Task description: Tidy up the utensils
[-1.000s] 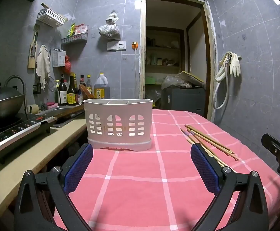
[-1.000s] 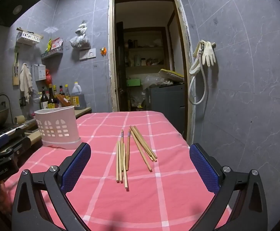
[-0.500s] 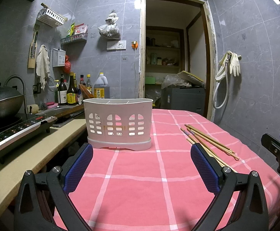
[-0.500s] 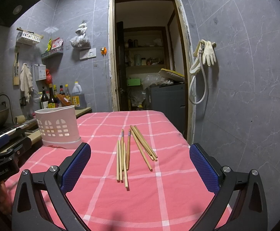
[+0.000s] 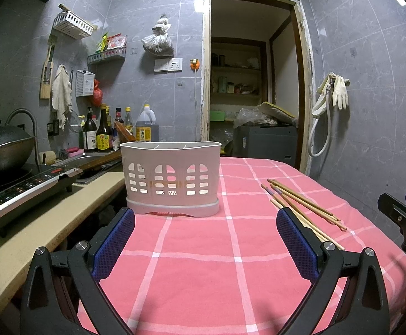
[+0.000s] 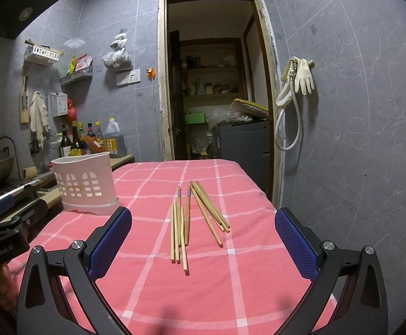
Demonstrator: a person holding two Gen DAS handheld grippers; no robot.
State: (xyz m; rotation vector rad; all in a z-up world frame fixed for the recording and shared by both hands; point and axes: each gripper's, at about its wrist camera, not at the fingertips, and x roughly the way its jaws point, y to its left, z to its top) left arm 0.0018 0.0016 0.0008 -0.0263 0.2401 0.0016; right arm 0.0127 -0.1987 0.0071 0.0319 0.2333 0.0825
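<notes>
On the pink checked cloth of the tabletop [image 5: 231, 251], a white perforated plastic utensil holder [image 5: 171, 177] is seen standing upright near the left edge, just beside the beige kitchen counter [image 5: 49, 223]. Wooden chopsticks [image 6: 191, 217] are scattered flat toward the right edge, well apart from the holder.

The left tongs [image 5: 205, 240] are held spread wide above the cloth, nothing being pinched between the blue pads [image 5: 113, 245]; the holder is framed straight ahead of them. The right tongs [image 6: 203, 240] are likewise spread wide and empty, with the chopsticks lying ahead between the two fingers.

Only in the right wrist view is the full set of chopsticks shown: one loose group lying nearly parallel, and a second group fanned to its right, the two meeting near their far ends. In the left wrist view part of them is hidden behind the right-hand pad, but the dividers inside the holder's rim can be made out, and a black induction cooker [image 5: 21, 192] with a dark wok [image 5: 2, 148] is shown on the counter.
</notes>
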